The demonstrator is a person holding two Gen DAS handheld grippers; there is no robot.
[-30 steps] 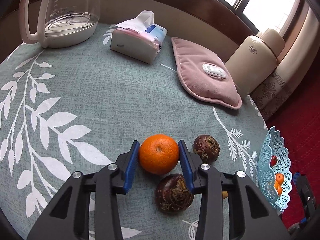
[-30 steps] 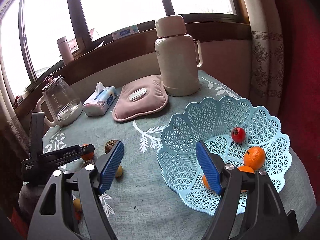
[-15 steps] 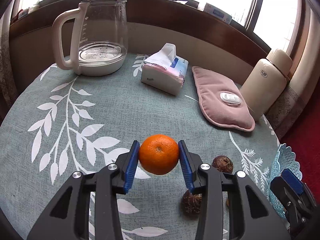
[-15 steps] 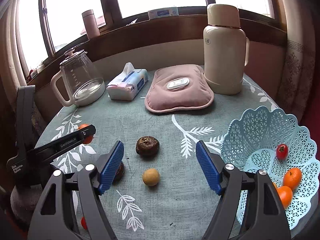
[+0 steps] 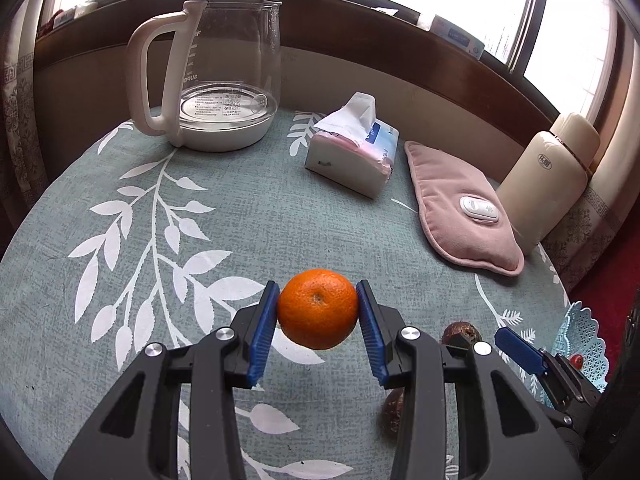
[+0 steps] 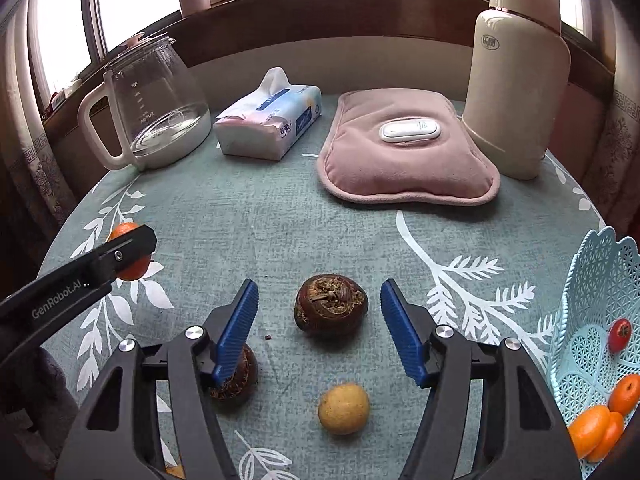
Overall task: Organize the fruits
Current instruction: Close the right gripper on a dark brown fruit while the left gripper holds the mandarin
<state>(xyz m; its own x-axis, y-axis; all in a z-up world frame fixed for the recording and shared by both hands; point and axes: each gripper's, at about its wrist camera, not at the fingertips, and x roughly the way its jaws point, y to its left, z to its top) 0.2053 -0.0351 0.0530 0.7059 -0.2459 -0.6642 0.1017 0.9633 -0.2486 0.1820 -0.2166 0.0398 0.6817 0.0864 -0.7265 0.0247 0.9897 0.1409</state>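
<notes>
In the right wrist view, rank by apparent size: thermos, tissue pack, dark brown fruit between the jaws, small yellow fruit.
1. thermos
2. tissue pack
3. dark brown fruit
4. small yellow fruit

The fruits sit nearer the camera, so they look bigger than they really are.

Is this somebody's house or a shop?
Most likely a home, at a round table by a window. On the leaf-print tablecloth sit a glass kettle, a tissue pack, a pink electric hot-water bag and a cream thermos, everyday household things.
</notes>
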